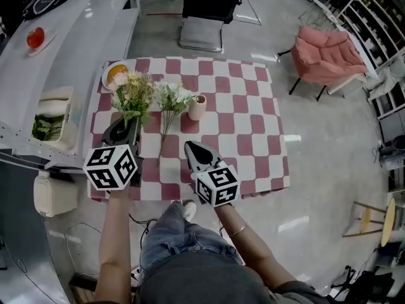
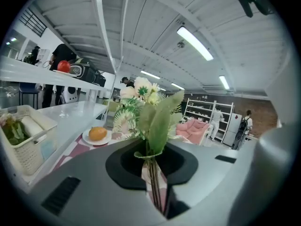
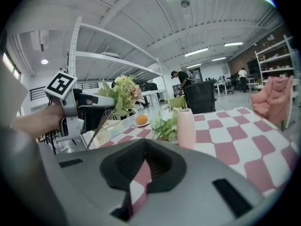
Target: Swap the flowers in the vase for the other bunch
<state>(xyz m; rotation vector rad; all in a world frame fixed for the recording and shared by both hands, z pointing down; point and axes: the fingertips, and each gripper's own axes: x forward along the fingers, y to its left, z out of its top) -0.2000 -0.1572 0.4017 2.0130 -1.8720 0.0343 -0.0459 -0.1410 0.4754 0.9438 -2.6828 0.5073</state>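
Above the bench's (image 1: pixel 253 132) left edge, the left hand-held gripper (image 1: pixel 123 130) is clamped on the stems of a pink-and-yellow bunch (image 1: pixel 133 94), held upright and clear of the cloth. The pink vase (image 1: pixel 197 107) stands empty toward the far edge. The white bunch (image 1: pixel 172 99) lies just beside it, awaiting its turn. The right hand-held gripper (image 1: pixel 193 151) hovers near the front edge, jaws seemingly together and empty, free for that pickup.

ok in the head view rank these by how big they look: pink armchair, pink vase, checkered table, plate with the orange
1. checkered table
2. pink armchair
3. plate
4. pink vase
The plate and the vase look nearly alike in size, so their order is unsure.
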